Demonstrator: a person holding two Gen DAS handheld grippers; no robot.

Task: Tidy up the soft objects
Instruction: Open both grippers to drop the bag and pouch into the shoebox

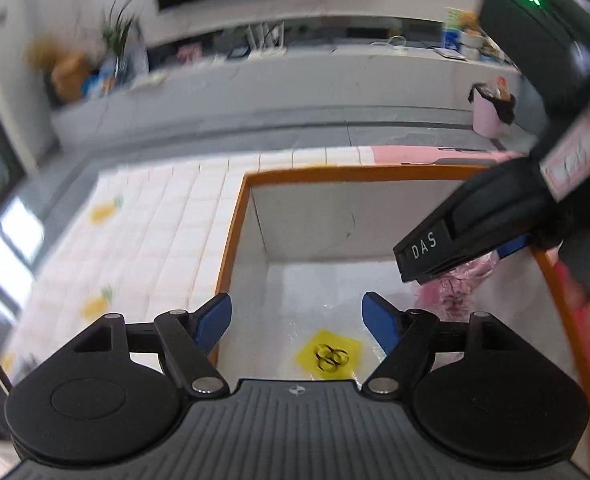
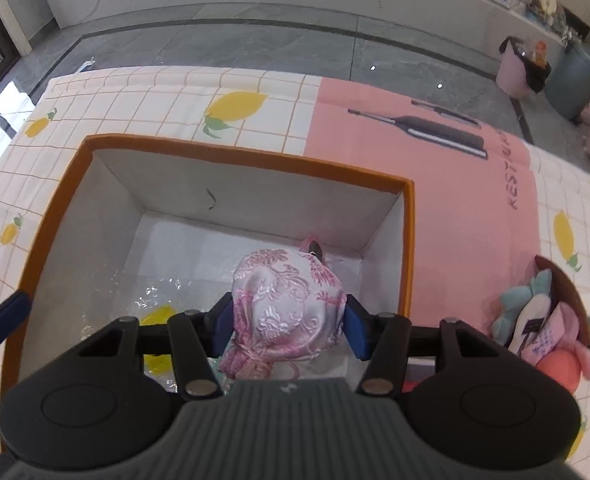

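An orange-rimmed box (image 2: pixel 239 162) with white inner walls stands on the tiled mat. My right gripper (image 2: pixel 287 330) is shut on a pink embroidered satin pouch (image 2: pixel 287 300) and holds it over the box's near right part. In the left wrist view the same box (image 1: pixel 239 216) lies below, and the right gripper (image 1: pixel 435 256) comes in from the right with the pink pouch (image 1: pixel 455 288) under it. My left gripper (image 1: pixel 297 320) is open and empty above the box's near left side. A yellow label (image 1: pixel 329 354) lies on the box floor.
A brown basket (image 2: pixel 567 280) at the right holds several soft toys, a teal plush (image 2: pixel 523 300) among them. A pink printed sheet (image 2: pixel 435 152) lies on the lemon-patterned mat (image 2: pixel 175 100). A pink bin (image 2: pixel 513 68) and a grey bin (image 2: pixel 575 76) stand on the floor behind.
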